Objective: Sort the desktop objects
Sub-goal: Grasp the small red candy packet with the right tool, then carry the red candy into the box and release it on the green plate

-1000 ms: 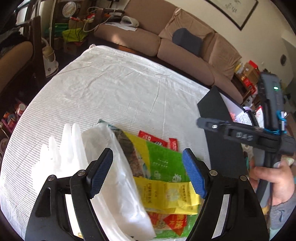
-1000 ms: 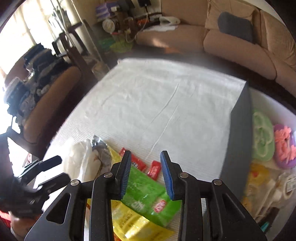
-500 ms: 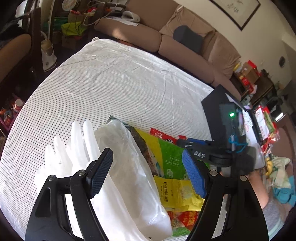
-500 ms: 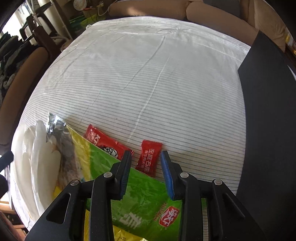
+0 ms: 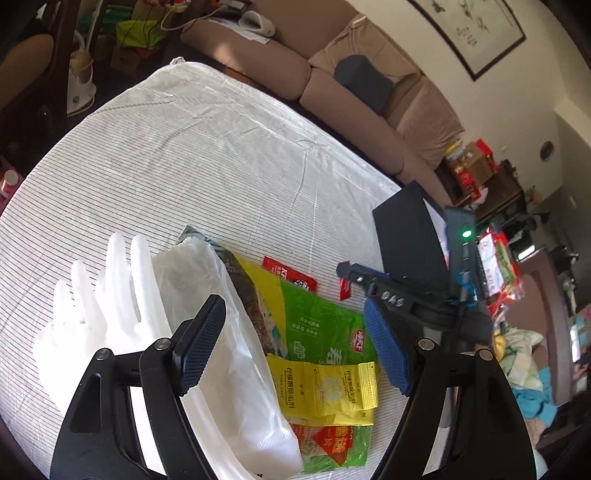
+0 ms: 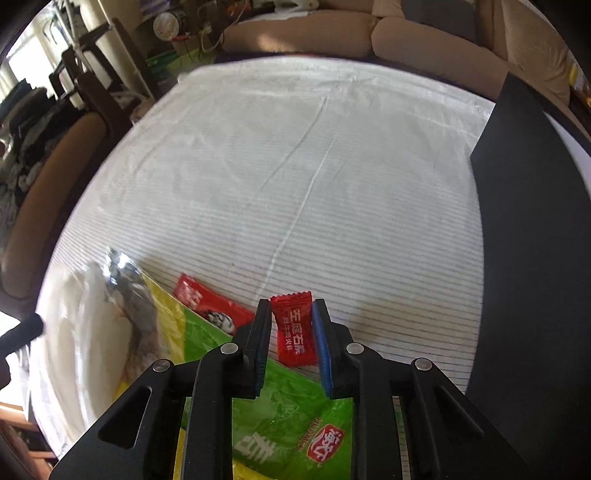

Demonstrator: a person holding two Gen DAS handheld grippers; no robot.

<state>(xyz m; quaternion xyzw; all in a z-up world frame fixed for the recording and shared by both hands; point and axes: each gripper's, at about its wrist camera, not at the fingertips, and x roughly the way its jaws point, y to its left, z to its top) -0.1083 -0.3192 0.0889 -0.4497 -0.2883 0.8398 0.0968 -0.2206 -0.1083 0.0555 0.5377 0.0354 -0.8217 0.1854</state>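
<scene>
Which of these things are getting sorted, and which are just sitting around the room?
Being sorted:
- small red candy, between the right claw pads, which have just been closing
- long red packet
- green bag
- yellow packet
- white glove
- clear plastic bag

Just lying about:
- sofa
- framed picture
- iron

Your left gripper (image 5: 291,347) shows two black, angular arms with triangular cut-outs, each carrying a round silver pivot screw near the top, and the fingers (image 5: 201,345) end in dark blue pads with a fine cross-hatched grip texture. Your right gripper (image 6: 290,345) is built the same way: matte black linkage, silver screws at the joints, blue textured pads on narrow finger blades. From the left camera, its body reads as a dark grey block with a small green light glowing, a row of screws along one arm, and a blue cord looped round it.
</scene>
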